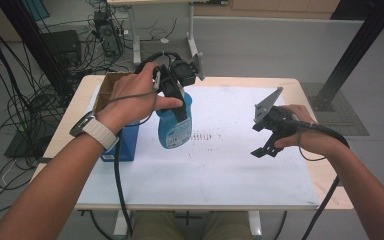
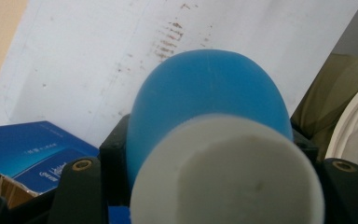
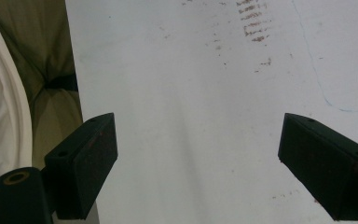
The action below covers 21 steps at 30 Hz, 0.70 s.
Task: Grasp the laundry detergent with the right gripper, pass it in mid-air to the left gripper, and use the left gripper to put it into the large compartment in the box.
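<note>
A blue bottle (image 1: 174, 127) with a white cap hangs over the left part of the white board (image 1: 230, 170). My left gripper (image 1: 178, 101) is shut on its upper part, just below the cap. In the left gripper view the white cap (image 2: 228, 172) and the blue body (image 2: 205, 88) sit between the black jaws of my left gripper (image 2: 209, 154). My right gripper (image 1: 263, 145) hovers over the right side of the board, open. Its own view shows the jaws of my right gripper (image 3: 198, 163) wide apart with bare board between them.
A blue carton (image 1: 125, 142) stands at the board's left edge, also seen as the blue carton (image 2: 32, 149) beside torn cardboard. A brown cardboard box (image 1: 107, 87) sits behind it. Brown smudges (image 1: 205, 136) mark the board's middle. Cables and a black frame post (image 1: 355, 50) surround the table.
</note>
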{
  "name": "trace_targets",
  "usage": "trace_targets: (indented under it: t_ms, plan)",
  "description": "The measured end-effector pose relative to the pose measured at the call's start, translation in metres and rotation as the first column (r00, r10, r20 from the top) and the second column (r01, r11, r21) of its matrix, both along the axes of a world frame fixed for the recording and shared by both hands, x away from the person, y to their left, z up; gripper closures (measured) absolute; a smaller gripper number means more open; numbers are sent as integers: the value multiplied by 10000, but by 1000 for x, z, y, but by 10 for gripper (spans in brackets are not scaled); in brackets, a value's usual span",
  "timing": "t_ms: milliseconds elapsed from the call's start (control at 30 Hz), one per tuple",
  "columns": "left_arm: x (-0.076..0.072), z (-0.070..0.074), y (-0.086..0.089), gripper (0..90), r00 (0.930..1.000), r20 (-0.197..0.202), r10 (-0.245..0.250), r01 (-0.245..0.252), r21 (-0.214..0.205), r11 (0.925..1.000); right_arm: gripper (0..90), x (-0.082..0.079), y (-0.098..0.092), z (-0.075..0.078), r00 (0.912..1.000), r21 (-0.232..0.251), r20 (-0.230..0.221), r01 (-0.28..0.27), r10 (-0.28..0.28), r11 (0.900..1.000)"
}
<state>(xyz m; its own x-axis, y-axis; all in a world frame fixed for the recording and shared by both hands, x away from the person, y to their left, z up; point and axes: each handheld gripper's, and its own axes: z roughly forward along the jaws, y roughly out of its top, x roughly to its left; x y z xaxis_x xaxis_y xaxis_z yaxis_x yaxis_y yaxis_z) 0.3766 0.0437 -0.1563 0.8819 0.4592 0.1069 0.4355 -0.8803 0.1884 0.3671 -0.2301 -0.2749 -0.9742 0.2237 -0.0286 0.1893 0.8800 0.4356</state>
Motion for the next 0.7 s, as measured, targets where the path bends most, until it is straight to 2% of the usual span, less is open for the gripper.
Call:
trace_targets:
  t_ms: [333, 467, 700]
  plan:
    - [2, 12, 4, 375, 9964, 40, 844, -844, 43, 9964, 119, 4, -1, 7, 9998, -255, 50, -193, 194, 9995]
    - [6, 18, 8, 375, 9885, 106, 1511, -1511, 77, 9885, 120, 5, -4, 6, 9998, -303, 40, -182, 183, 9994]
    - [12, 29, 14, 375, 9672, 149, 2535, -2537, 124, 9672, 123, 9, -4, 5, 9996, -556, 88, -274, 279, 9981]
